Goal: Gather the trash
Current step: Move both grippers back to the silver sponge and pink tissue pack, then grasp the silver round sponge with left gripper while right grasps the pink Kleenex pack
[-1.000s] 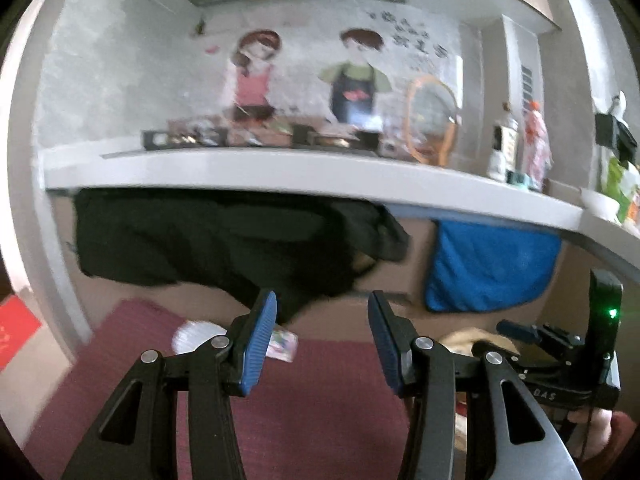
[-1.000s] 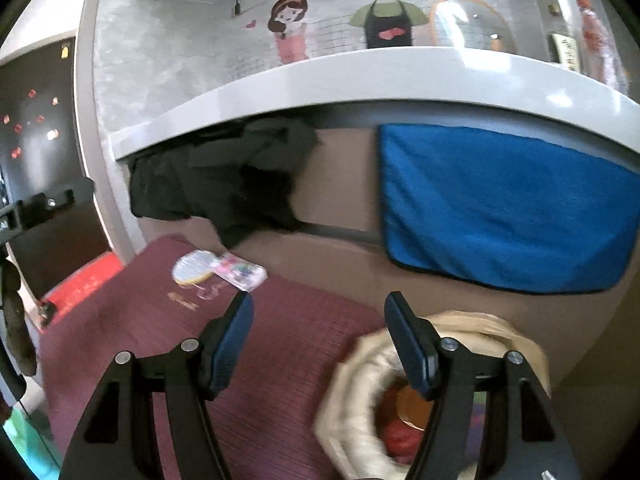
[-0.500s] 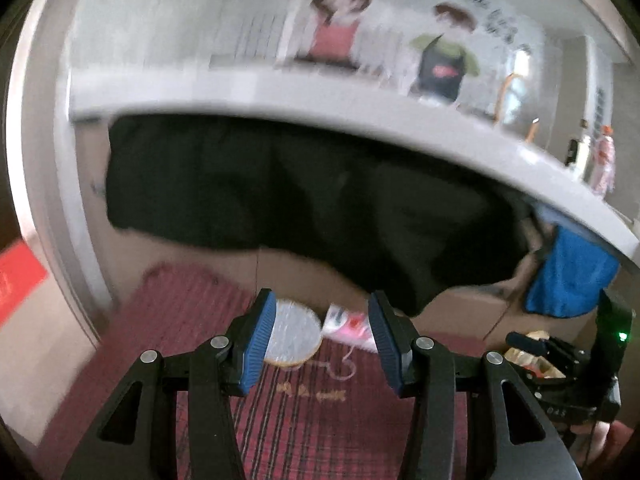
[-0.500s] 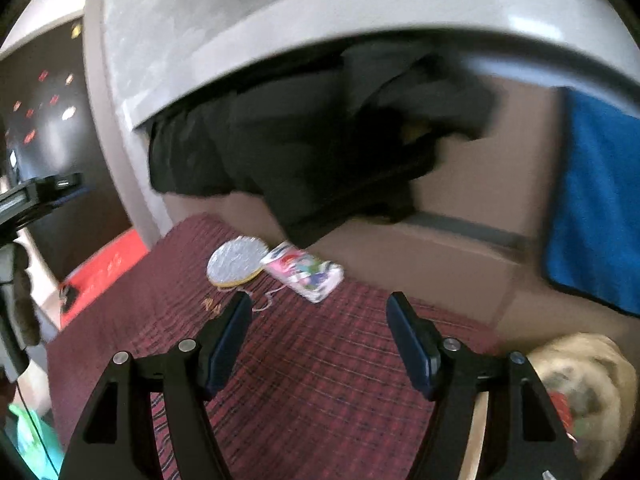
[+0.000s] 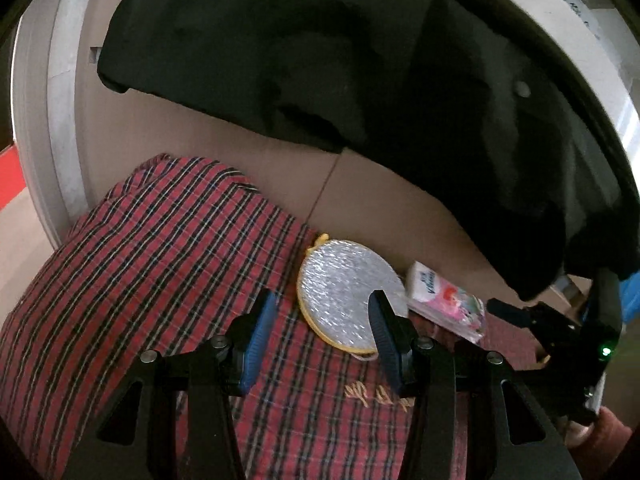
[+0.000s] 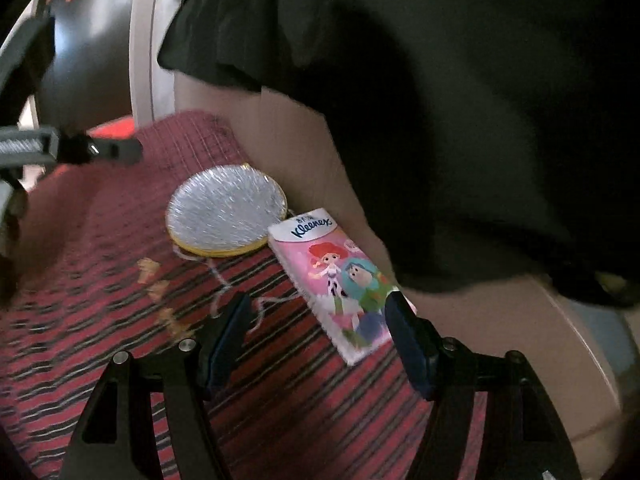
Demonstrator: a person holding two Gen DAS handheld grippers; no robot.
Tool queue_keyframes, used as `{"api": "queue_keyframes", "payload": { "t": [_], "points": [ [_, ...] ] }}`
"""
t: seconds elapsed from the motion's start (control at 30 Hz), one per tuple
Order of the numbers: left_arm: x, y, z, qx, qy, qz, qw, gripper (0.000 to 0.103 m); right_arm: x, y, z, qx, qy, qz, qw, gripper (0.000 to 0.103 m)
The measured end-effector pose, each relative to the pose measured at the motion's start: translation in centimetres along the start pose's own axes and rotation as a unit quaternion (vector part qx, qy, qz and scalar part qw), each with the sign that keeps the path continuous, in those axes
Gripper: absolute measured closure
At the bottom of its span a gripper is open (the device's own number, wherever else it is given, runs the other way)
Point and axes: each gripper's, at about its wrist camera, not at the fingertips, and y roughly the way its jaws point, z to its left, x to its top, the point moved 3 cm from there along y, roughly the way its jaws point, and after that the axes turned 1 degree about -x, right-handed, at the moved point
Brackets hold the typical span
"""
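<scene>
Left wrist view: the left gripper (image 5: 322,330) stands wide open, holding nothing, above the red plaid cloth (image 5: 160,256). The round silver foil disc with a yellow rim (image 5: 344,292) lies at its 12 o'clock, touching the pink Kleenex tissue pack (image 5: 448,304) at 2 o'clock.

Right wrist view: the right gripper (image 6: 320,328) gapes wide, empty, over the cloth (image 6: 300,400). The tissue pack (image 6: 340,276) lies at 12 o'clock, its near end between the fingertips; the disc (image 6: 226,210) sits at 11 o'clock. A black garment (image 6: 440,100) hangs above.
</scene>
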Motion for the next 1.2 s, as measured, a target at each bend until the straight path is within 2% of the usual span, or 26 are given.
{"api": "queue_keyframes", "payload": {
  "t": [0.2,0.27,0.37,0.4,0.5,0.57,0.67,0.8,0.83,0.87,0.9,0.93,1.03,1.2],
  "points": [
    [1.4,2.4,-0.1,0.011,-0.001,0.012,0.9999,0.054,-0.1,2.8,-1.5,0.024,0.033,0.019,0.999,0.037],
    [1.8,2.4,0.0,0.006,-0.010,0.004,0.9999,0.054,-0.6,2.1,-1.6,0.063,0.053,0.022,0.996,0.036],
    [2.3,2.4,0.1,0.003,-0.014,-0.006,0.9999,0.054,-1.3,-0.1,-0.4,0.172,0.072,0.022,0.982,0.039],
    [2.4,2.2,0.1,0.003,-0.015,-0.008,0.9999,0.054,-1.4,-0.8,0.1,0.183,0.066,0.018,0.981,0.039],
    [2.3,1.9,0.1,0.004,-0.016,-0.011,0.9998,0.054,-1.0,-1.8,0.8,0.128,0.036,-0.006,0.991,0.038],
    [2.1,1.3,0.1,0.003,-0.013,-0.010,0.9999,0.054,-0.5,-1.2,0.4,0.106,0.047,-0.009,0.993,0.037],
    [1.8,0.2,0.2,0.001,-0.010,-0.010,0.9999,0.054,0.3,1.1,-0.8,0.084,0.085,0.005,0.993,0.037],
    [1.2,-0.1,0.5,-0.010,-0.015,0.004,0.9998,0.054,0.3,3.7,-1.6,0.049,0.087,0.035,0.994,0.038],
    [0.9,-0.1,0.4,-0.013,-0.018,0.011,0.9997,0.054,0.1,4.1,-1.7,0.048,0.087,0.043,0.994,0.038],
    [0.8,0.2,0.4,-0.015,-0.022,0.015,0.9995,0.054,-0.1,4.1,-1.8,0.057,0.093,0.045,0.993,0.042],
    [0.7,0.6,0.4,-0.018,-0.027,0.019,0.9993,0.054,-0.3,4.0,-1.9,0.064,0.098,0.047,0.992,0.054],
    [0.7,1.1,0.3,-0.020,-0.033,0.022,0.9990,0.054,-0.7,3.5,-2.1,0.064,0.103,0.052,0.991,0.056],
    [1.0,2.8,0.2,-0.019,-0.055,0.028,0.9979,0.054,-1.9,1.5,-2.8,0.033,0.111,0.054,0.992,0.056],
    [2.2,6.0,1.0,0.007,-0.103,0.030,0.9942,0.054,-4.5,-2.0,-4.4,0.068,0.153,0.049,0.985,0.056]
  ]
}}
